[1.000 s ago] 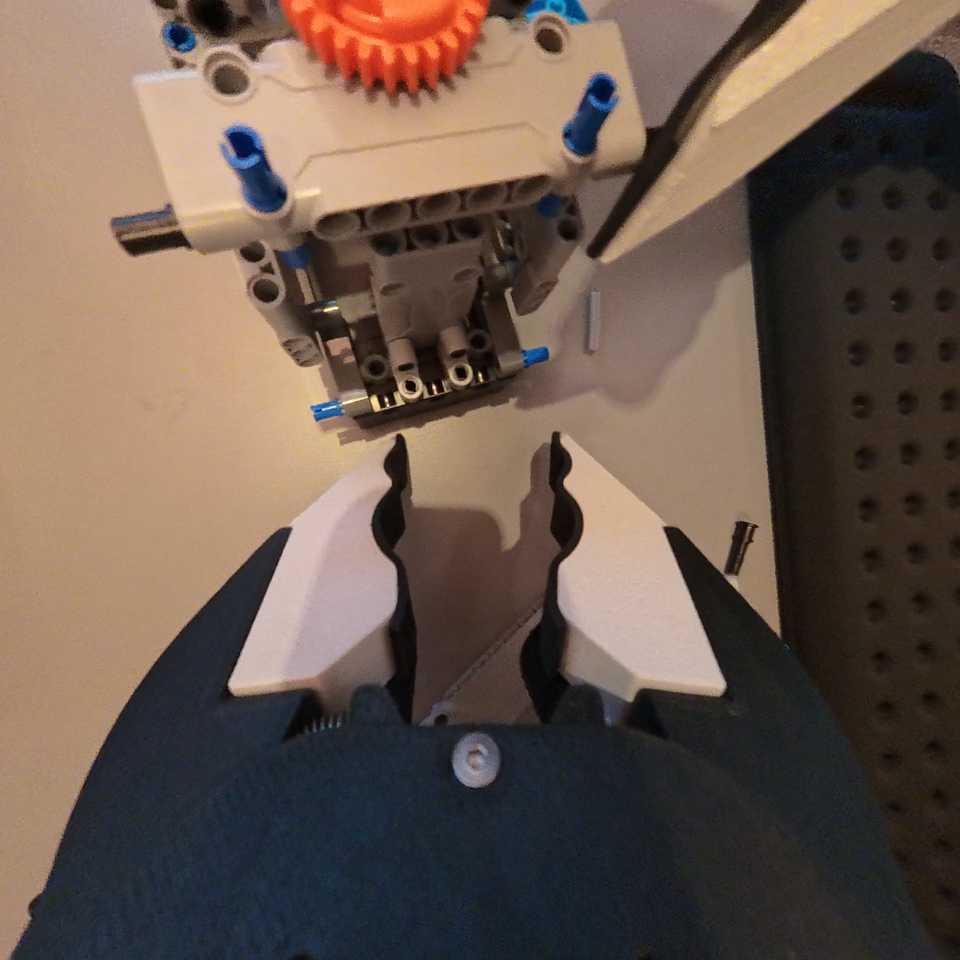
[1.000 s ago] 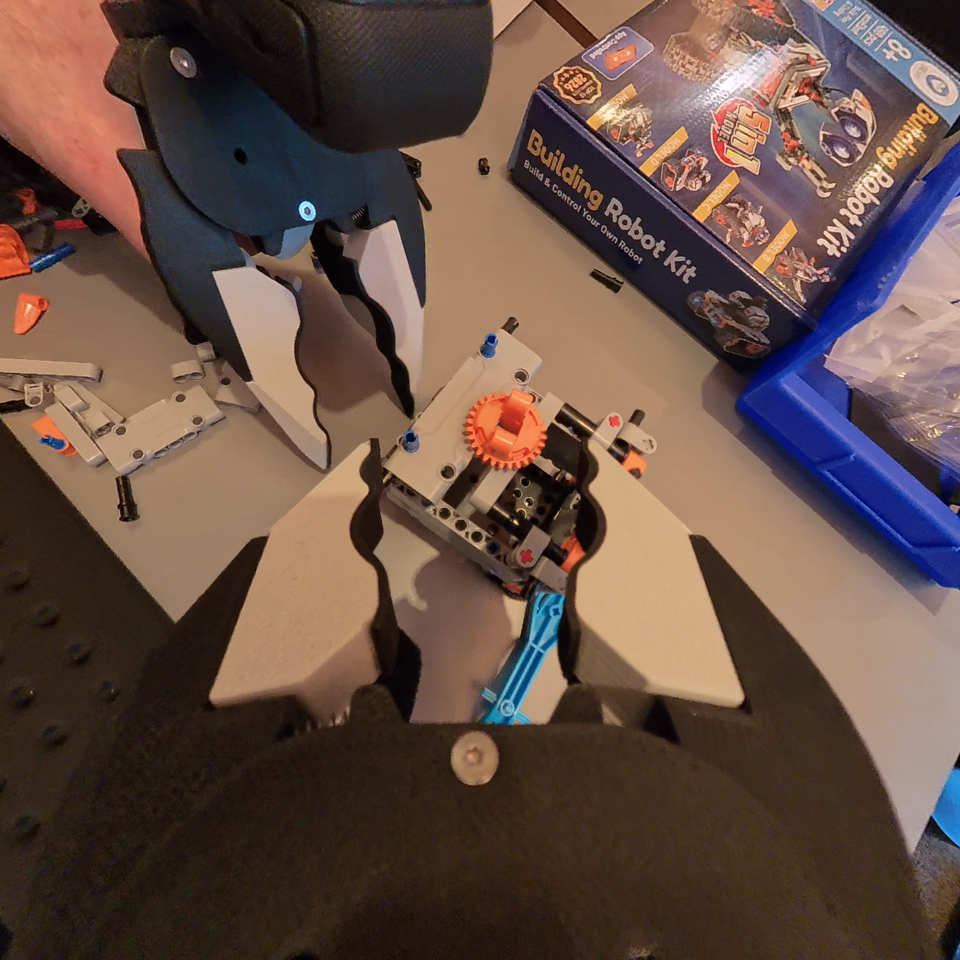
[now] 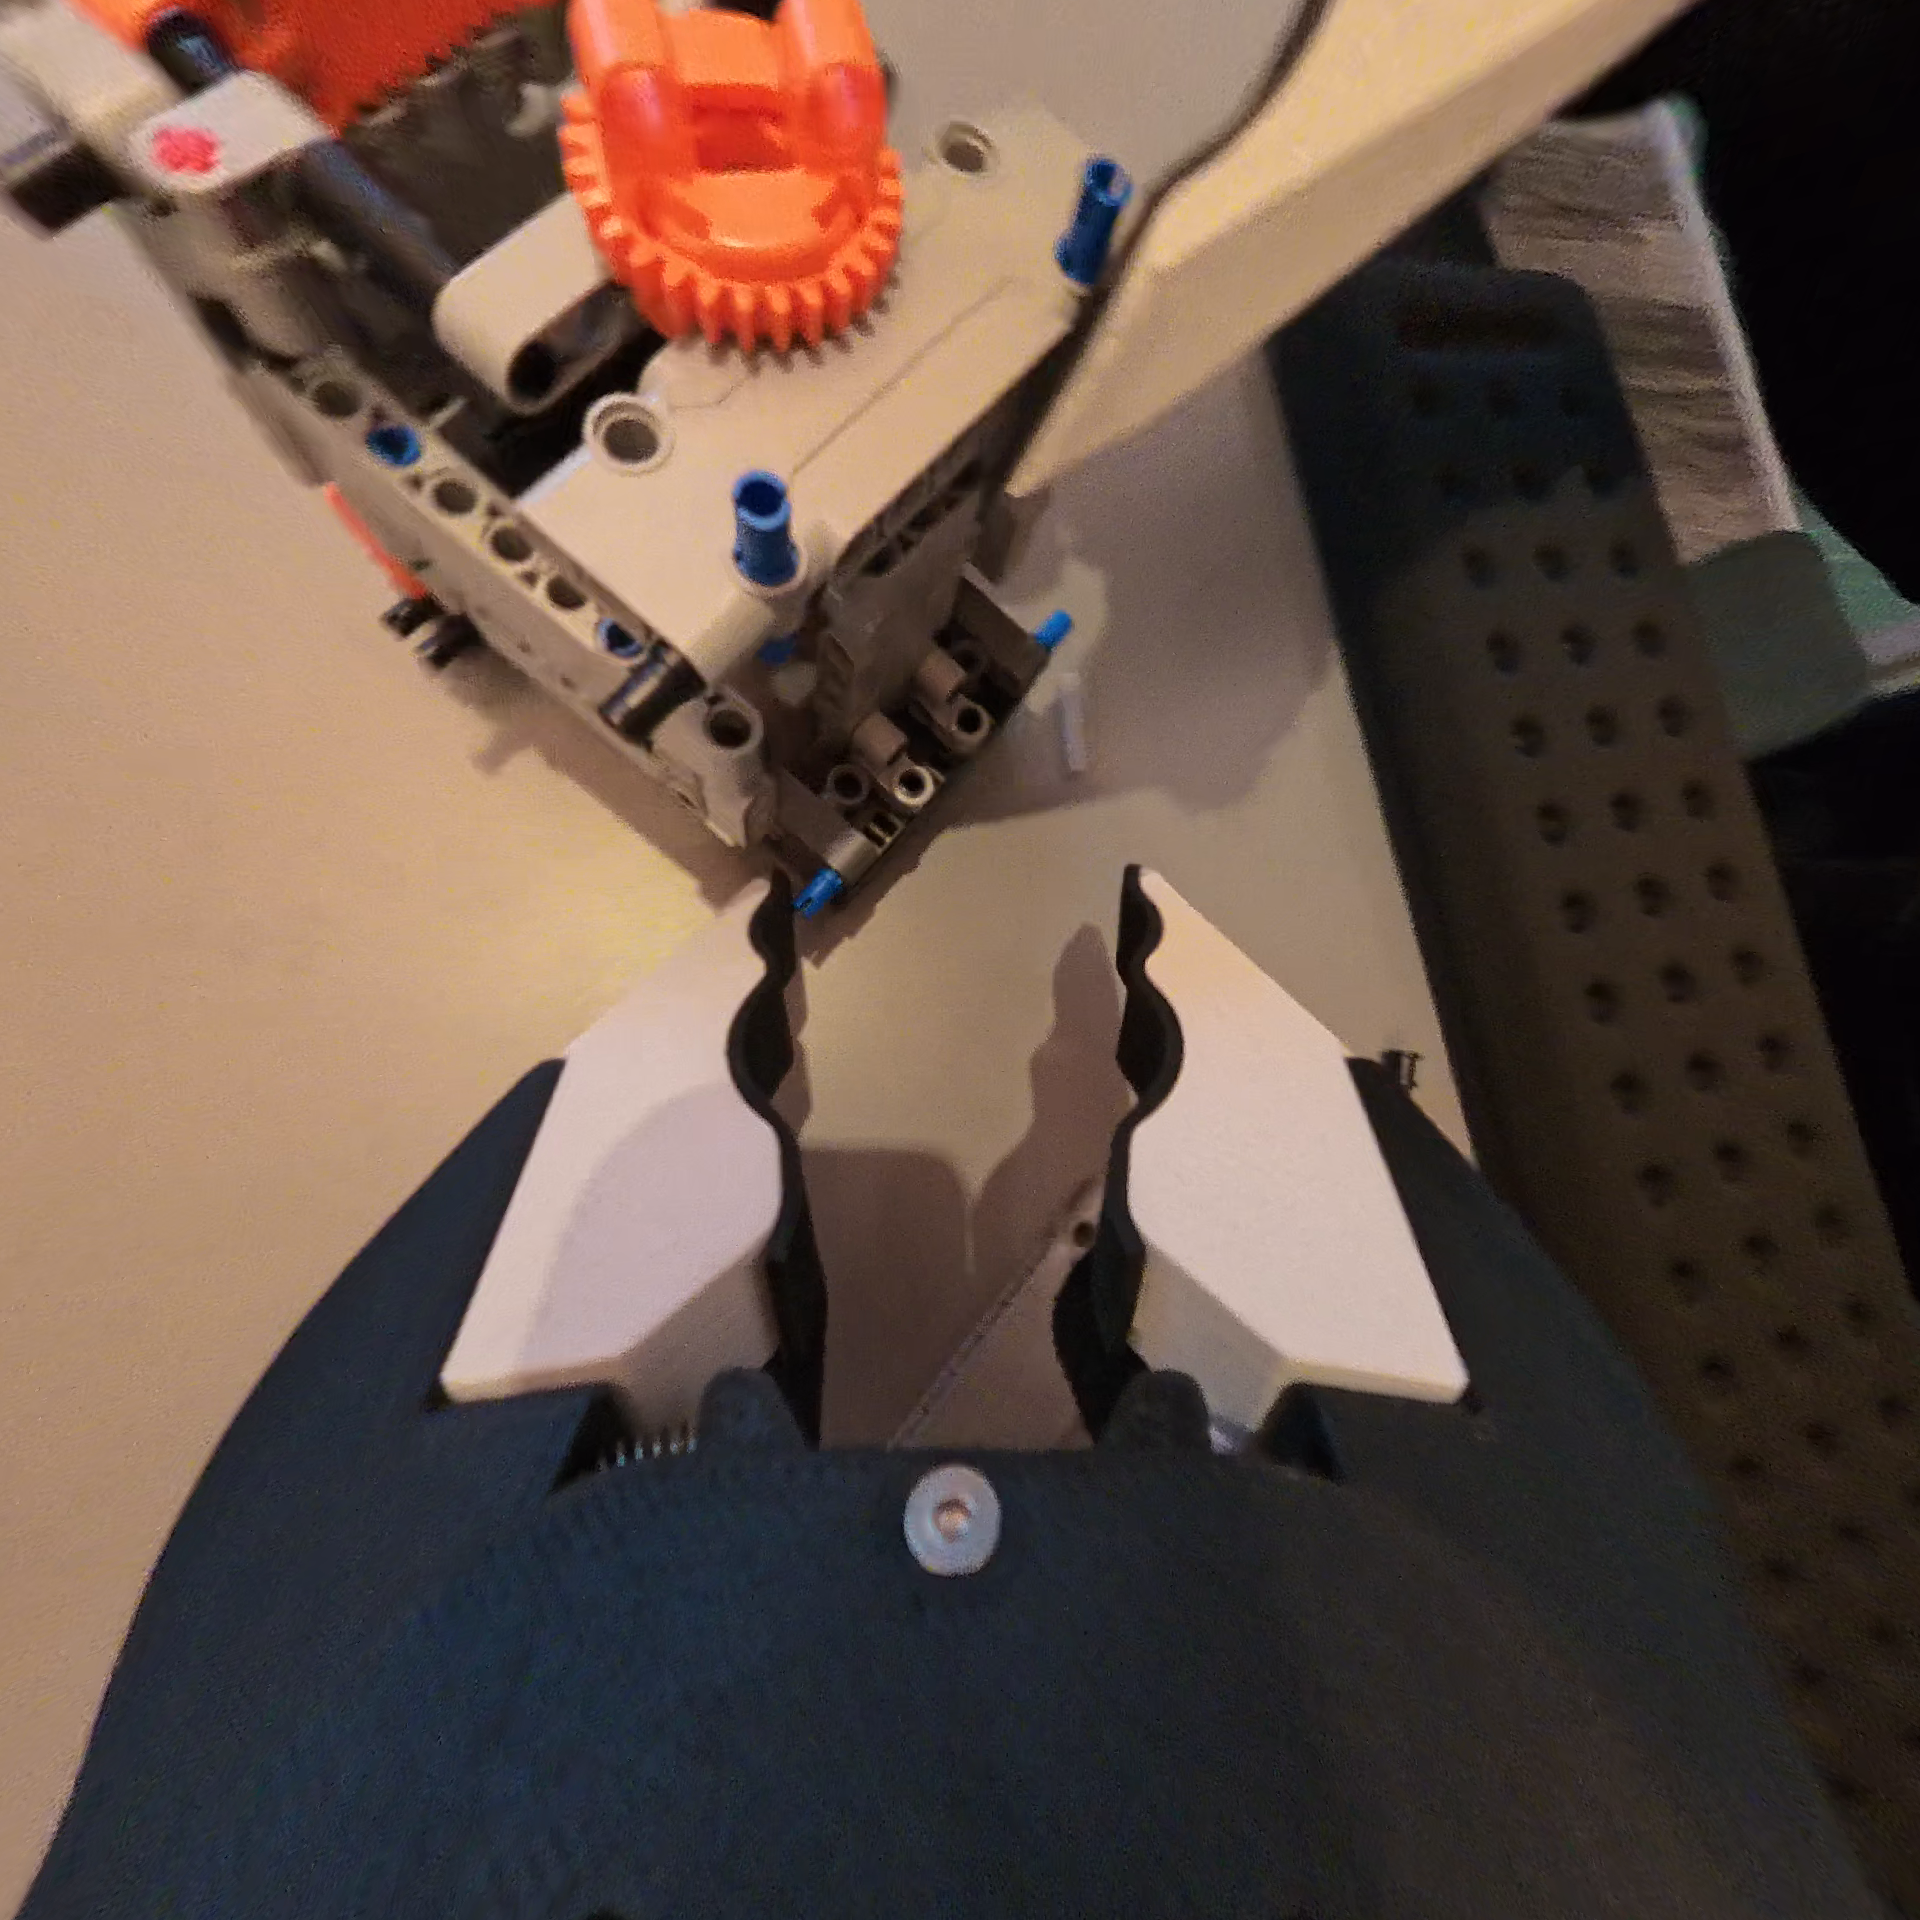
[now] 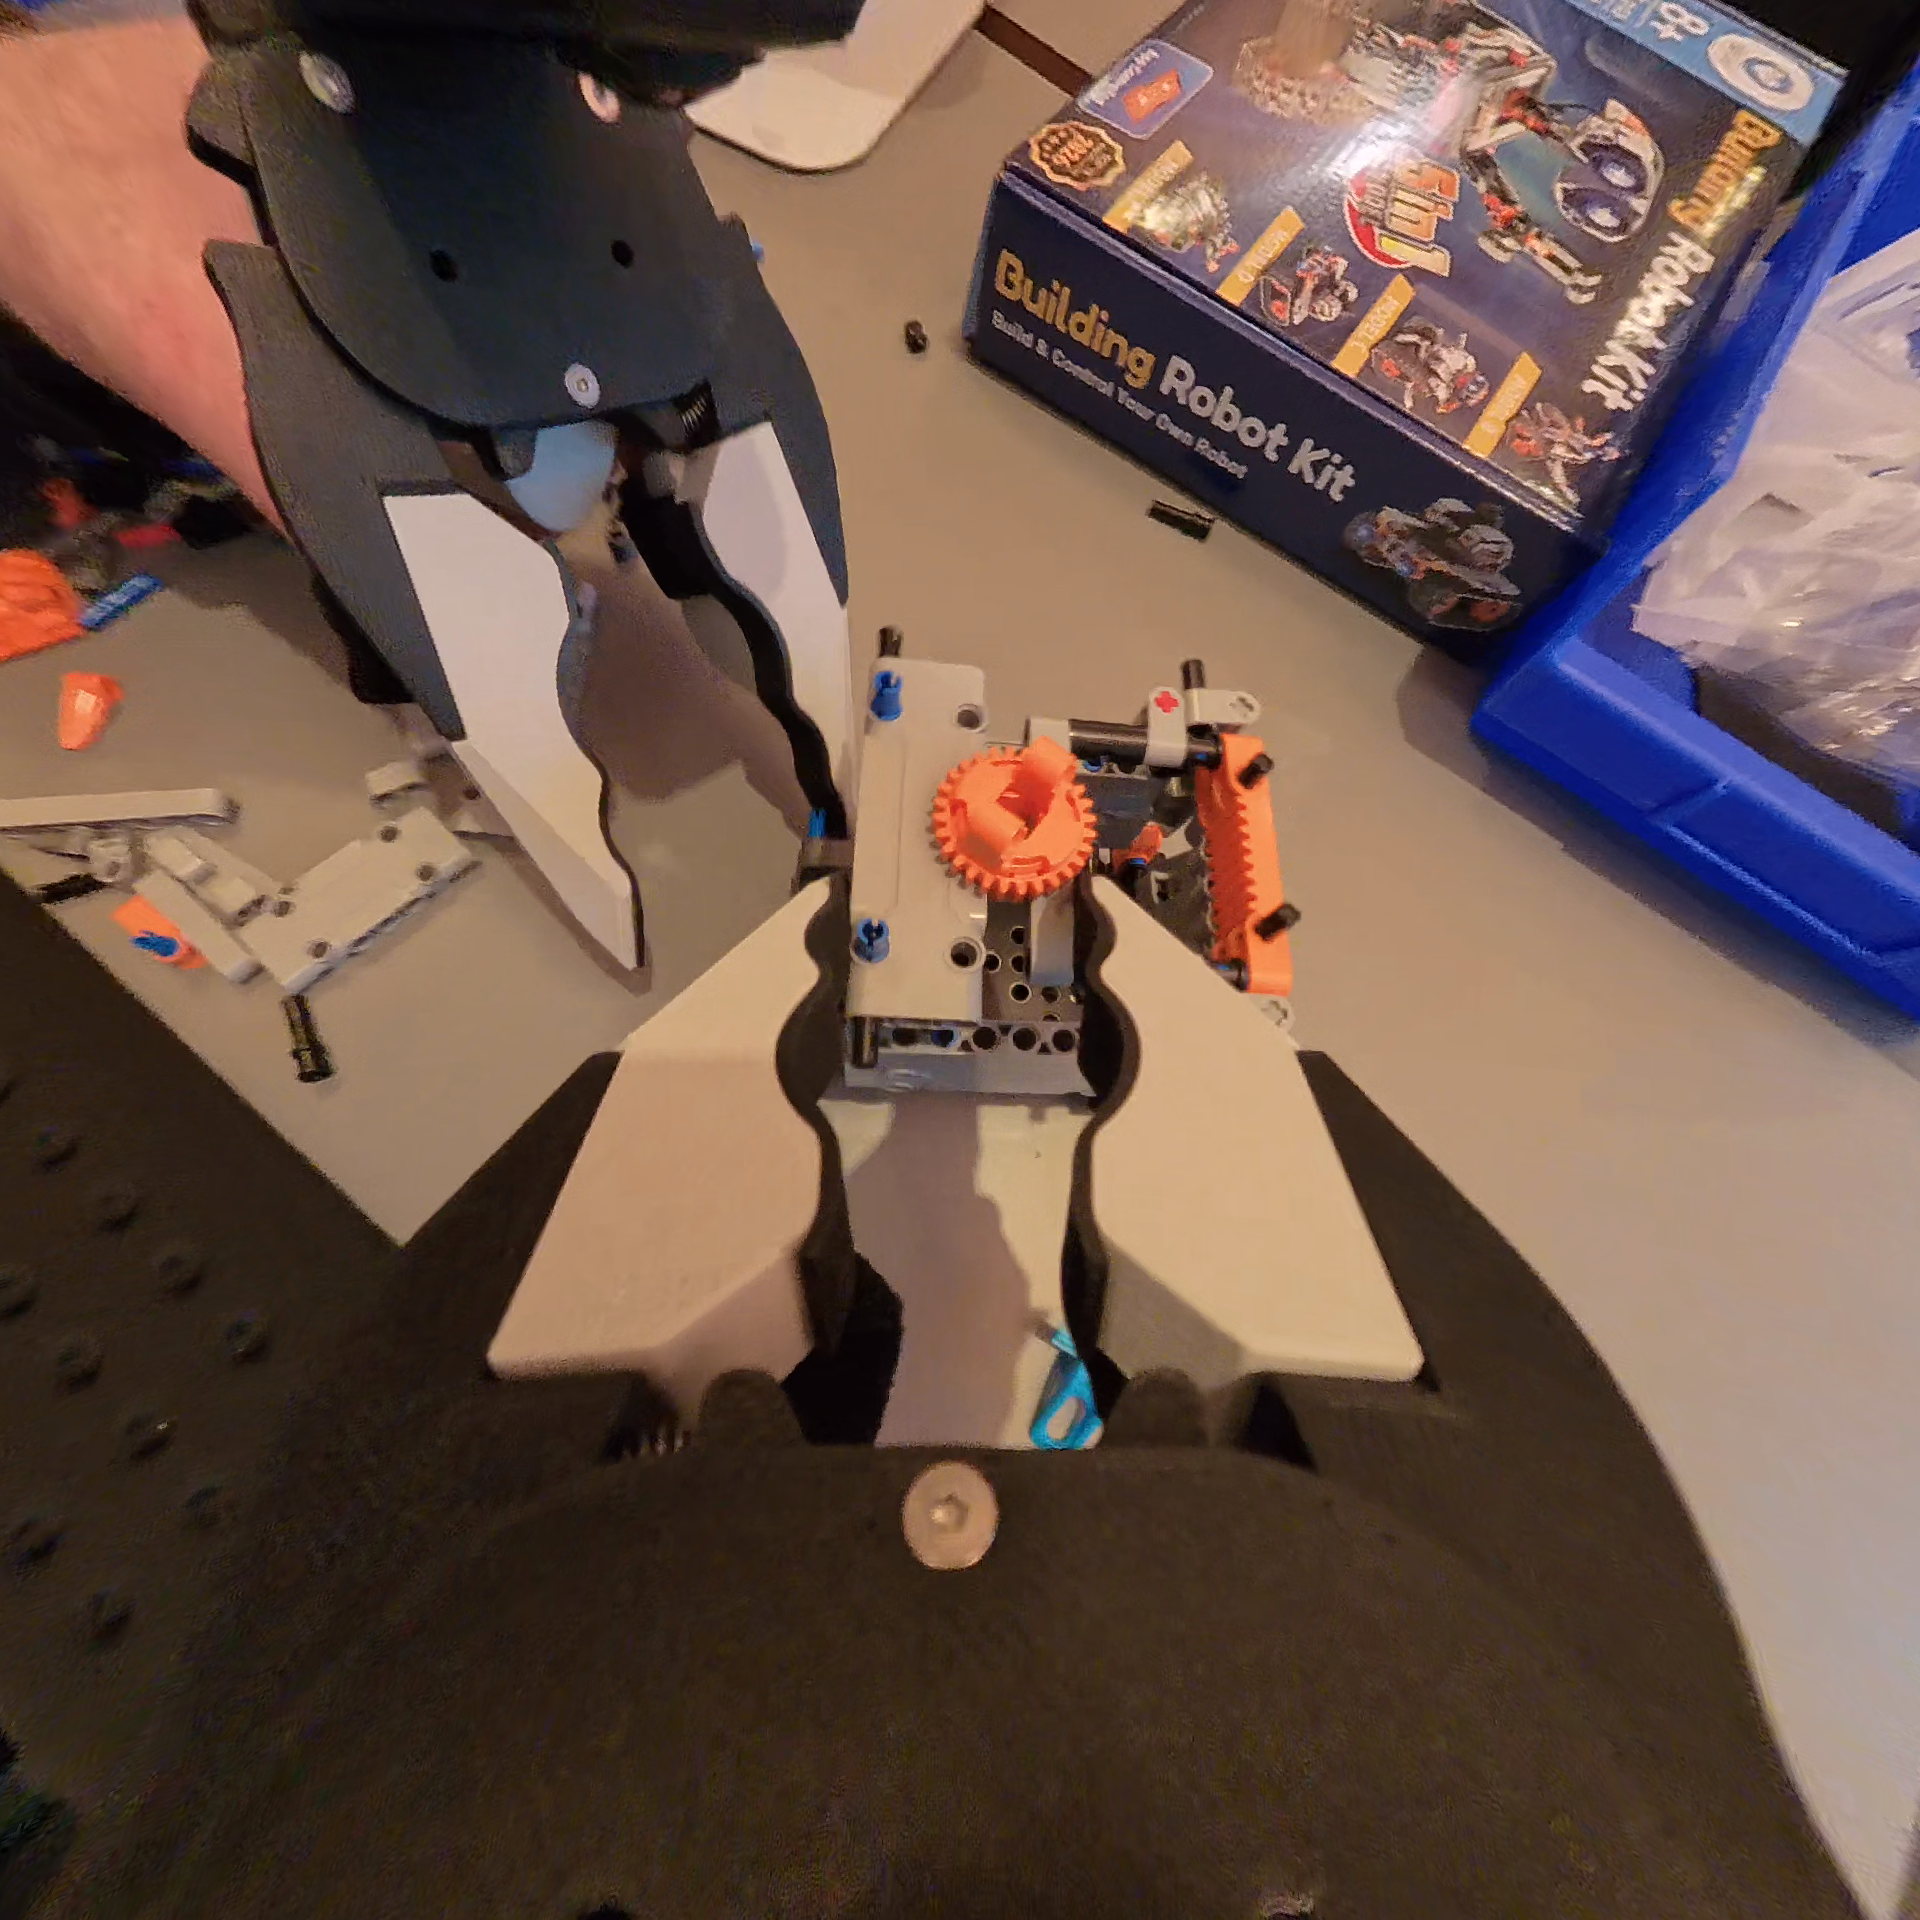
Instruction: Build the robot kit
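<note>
A grey brick-built model [image 4: 914, 831] with an orange gear [image 4: 1013, 816] on top and an orange toothed rack [image 4: 1242, 852] on its right side stands on the grey table. My right gripper [image 4: 961, 904] is shut on the model's near grey block, one finger on each side. My left gripper [image 3: 956, 894] is open and empty, and its left fingertip is at a small blue pin [image 3: 821, 888] on the model's lower corner. In the left wrist view the model [image 3: 675, 582] and gear [image 3: 738, 208] fill the top. The left gripper [image 4: 727, 883] also shows in the right wrist view.
A dark blue kit box [image 4: 1351, 312] and a blue bin [image 4: 1714, 748] of bagged parts lie right. Loose grey beams [image 4: 312, 904], orange pieces [image 4: 88, 707] and black pins [image 4: 307, 1023] lie left. A black perforated mat [image 4: 156, 1247] borders the table. A hand holds the left gripper.
My right gripper has narrowed onto the model, which has turned. My left gripper has come in close to the model's side.
</note>
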The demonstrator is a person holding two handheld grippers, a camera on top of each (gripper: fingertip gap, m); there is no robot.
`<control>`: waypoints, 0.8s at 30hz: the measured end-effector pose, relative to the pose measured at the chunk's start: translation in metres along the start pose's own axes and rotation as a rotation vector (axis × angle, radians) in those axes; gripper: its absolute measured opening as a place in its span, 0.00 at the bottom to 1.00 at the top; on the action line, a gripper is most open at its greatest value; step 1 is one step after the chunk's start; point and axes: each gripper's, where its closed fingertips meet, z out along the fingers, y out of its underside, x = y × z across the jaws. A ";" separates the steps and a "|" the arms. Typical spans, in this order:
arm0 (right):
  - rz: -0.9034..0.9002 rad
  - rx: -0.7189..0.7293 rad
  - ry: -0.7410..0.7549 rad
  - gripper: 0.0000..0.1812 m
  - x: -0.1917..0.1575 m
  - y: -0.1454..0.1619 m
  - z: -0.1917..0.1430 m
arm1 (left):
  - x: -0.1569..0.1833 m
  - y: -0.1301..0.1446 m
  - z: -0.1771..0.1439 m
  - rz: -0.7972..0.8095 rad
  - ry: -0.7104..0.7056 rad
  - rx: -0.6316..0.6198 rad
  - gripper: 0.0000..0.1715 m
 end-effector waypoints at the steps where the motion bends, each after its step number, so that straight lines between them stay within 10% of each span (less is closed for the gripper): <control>1: 0.016 0.013 -0.020 0.23 -0.001 0.000 -0.002 | 0.003 0.001 0.000 0.013 0.012 -0.006 0.34; 7: -0.024 0.022 -0.033 0.23 -0.005 0.007 -0.007 | 0.005 -0.004 -0.014 0.027 0.017 0.014 0.29; 17: -0.149 -0.009 0.077 0.23 -0.005 0.011 -0.008 | -0.029 -0.050 -0.046 0.320 -0.394 0.144 0.24; 24: -0.080 0.002 0.001 0.23 -0.006 0.010 -0.011 | -0.020 -0.059 -0.036 0.373 -0.346 0.150 0.15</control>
